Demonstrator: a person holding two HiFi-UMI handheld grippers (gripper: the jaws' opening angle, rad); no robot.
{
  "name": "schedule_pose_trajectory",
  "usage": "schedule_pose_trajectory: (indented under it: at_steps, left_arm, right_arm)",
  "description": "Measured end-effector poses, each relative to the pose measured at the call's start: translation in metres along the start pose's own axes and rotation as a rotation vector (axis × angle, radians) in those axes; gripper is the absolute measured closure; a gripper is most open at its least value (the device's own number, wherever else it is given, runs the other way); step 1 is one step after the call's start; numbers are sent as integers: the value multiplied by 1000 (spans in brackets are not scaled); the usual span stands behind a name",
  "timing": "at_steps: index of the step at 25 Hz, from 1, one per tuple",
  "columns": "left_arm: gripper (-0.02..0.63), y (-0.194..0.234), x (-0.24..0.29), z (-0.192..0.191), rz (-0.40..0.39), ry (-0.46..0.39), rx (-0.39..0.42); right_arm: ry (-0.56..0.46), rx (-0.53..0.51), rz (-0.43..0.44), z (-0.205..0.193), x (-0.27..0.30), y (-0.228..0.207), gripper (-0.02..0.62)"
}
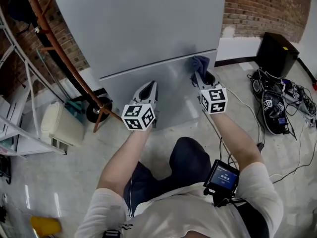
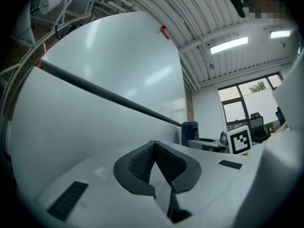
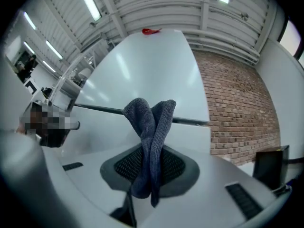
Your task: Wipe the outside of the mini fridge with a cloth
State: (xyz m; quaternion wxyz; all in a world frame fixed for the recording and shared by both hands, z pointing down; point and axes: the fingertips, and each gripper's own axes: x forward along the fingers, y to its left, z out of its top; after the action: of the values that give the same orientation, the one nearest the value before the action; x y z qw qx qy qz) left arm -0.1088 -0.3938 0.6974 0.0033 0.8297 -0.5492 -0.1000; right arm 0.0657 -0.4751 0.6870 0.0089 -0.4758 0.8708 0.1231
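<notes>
Far left: white metal rack (image 1: 20, 83), with a white plastic canister (image 1: 58, 125) on the floor beside it. Next to that, a rust-coloured curved tube (image 1: 59, 53) runs down to a black wheel (image 1: 94, 110). Centre: grey mini fridge (image 1: 143, 29), two doors split by a dark seam (image 1: 158, 66), standing on the tiled floor against a brick wall (image 1: 257, 6). Left tongs (image 1: 150, 89) point at the lower door, left of its middle. Left gripper view shows them pressed together at the tips with nothing between. Can't tell if the tips touch the door. Right tongs (image 1: 199, 76) sit near the fridge's right edge, pinching a dark blue cloth (image 1: 200, 62). In the right gripper view the cloth is folded double, sticks up past the tips and hangs down over the mesh pads (image 3: 121, 165). The cloth's top end sits at the seam, close to the fridge's right corner. Right of the fridge: black box (image 1: 277, 53) by the wall, then a tangle of cables (image 1: 277, 108) and gear on the floor.
</notes>
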Motion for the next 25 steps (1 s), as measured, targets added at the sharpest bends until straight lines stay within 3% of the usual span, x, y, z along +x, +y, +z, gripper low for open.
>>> schedule_pose_trajectory:
  at_steps: [6,14,19,25]
  left_arm:
    - [603,38,-51,7,100,-12,0]
    - [603,109,-135,11,265,3,16]
    - [603,139,-179,-2,347,56,34]
    - [603,156,-210,-1,399,61,52]
  right_arm:
    - [-45,-17,222,26,5,121,511]
    - [-9,-1,423,19,24,263,511]
    - [51,8,503,-1,35,329,511]
    - [78,17,513,-16,56,364,511]
